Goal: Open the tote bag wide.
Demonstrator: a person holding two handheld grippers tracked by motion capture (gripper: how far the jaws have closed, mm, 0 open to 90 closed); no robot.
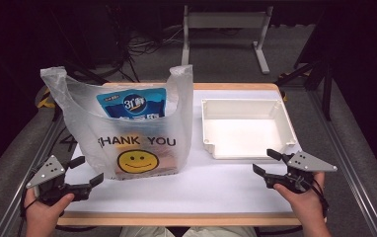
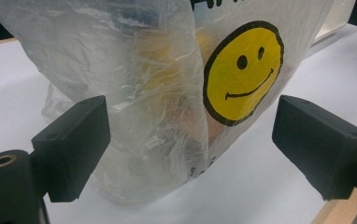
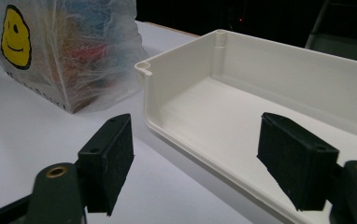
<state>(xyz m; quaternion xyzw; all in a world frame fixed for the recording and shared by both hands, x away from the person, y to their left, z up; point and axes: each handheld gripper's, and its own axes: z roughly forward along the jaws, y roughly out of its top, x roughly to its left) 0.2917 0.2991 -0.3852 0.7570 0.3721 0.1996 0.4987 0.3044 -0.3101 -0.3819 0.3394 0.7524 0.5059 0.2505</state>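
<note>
White table [image 1: 216, 190]; translucent bag [image 1: 127, 128] blurs its contents.

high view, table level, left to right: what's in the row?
left gripper, jaws open → plastic bag with the smiley print, standing upright → white tray → right gripper, jaws open. All on or over the white table.

white table [image 1: 216, 190], grey floor [image 1: 369, 163], metal stand [image 1: 226, 22]
</note>
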